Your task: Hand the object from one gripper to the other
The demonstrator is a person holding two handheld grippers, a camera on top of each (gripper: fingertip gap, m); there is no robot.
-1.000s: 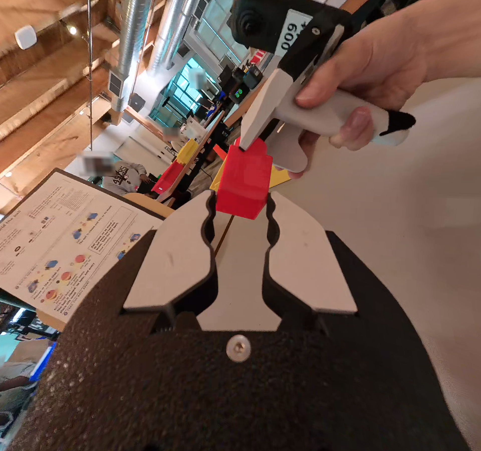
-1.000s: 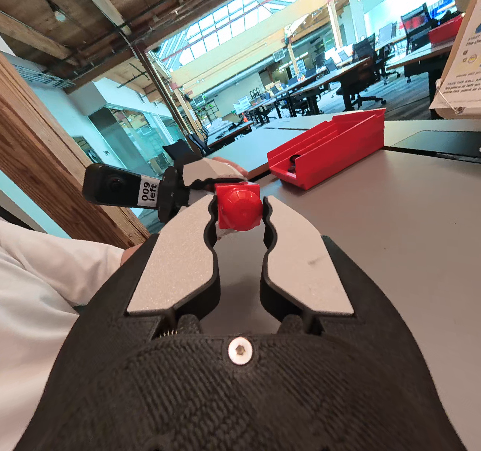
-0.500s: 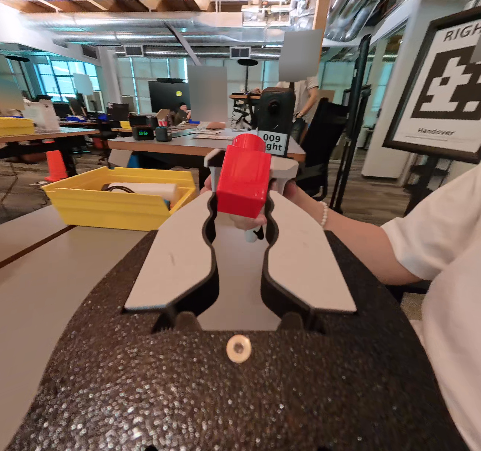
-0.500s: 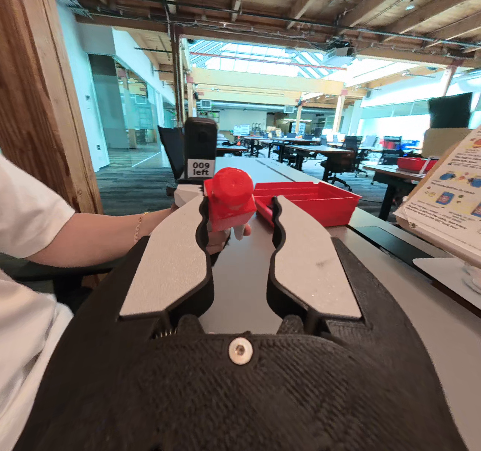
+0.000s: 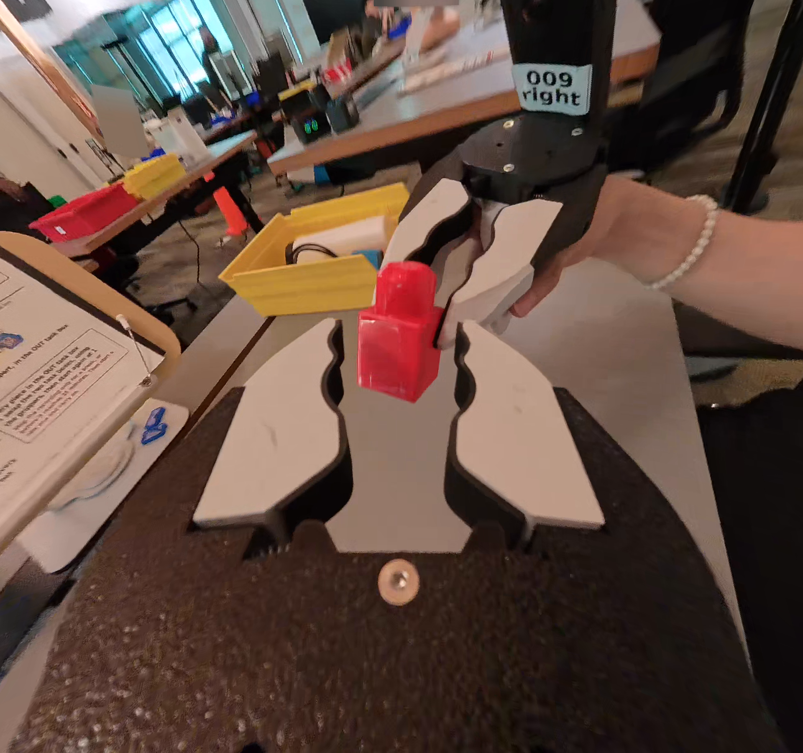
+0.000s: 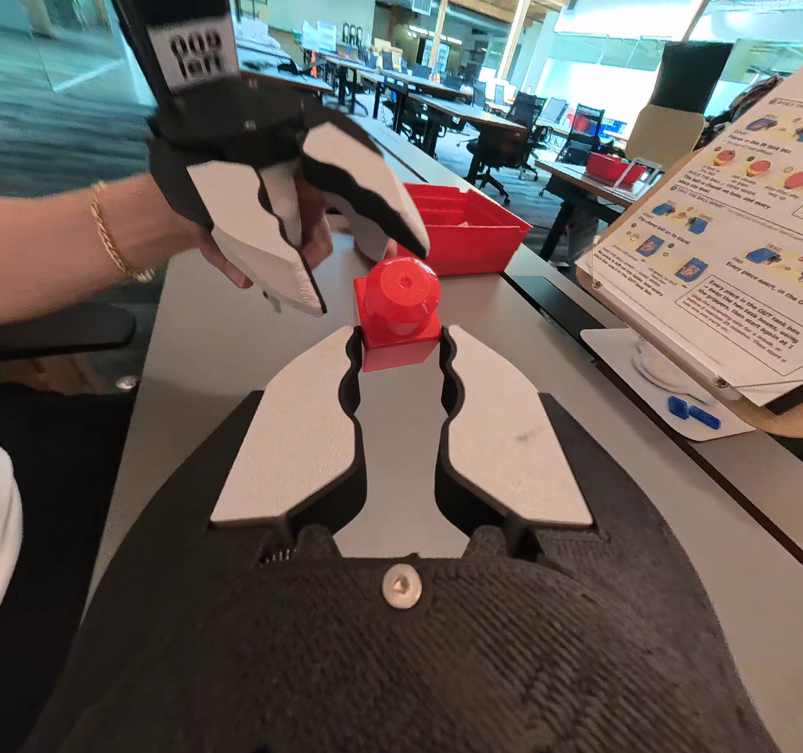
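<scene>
The red block [image 6: 393, 341], a cube with a round knob on top, is held above the grey table [image 6: 565, 493]. My right gripper [image 6: 397, 336] is shut on the block's cube base, with both fingers pressed on its sides. My left gripper [image 5: 397, 336] is open. Its fingers stand on either side of the block [image 5: 397, 341] with a gap on each side. In the right wrist view the left gripper [image 6: 371, 281] hangs open above and behind the knob. In the left wrist view the right gripper [image 5: 413, 306] reaches down onto the block from behind.
A yellow bin [image 5: 304, 284] sits at the table's far end in the left wrist view. A red bin [image 6: 469, 236] sits beyond the block in the right wrist view. An instruction board [image 6: 717, 254] on a white base holds a small blue piece [image 6: 695, 415] at the table's side. Both grippers' tips are close together, under 4 cm apart.
The left gripper, shut on the block before, has opened and let go. The right gripper has closed on the block. Both grippers now tilt down toward the table.
</scene>
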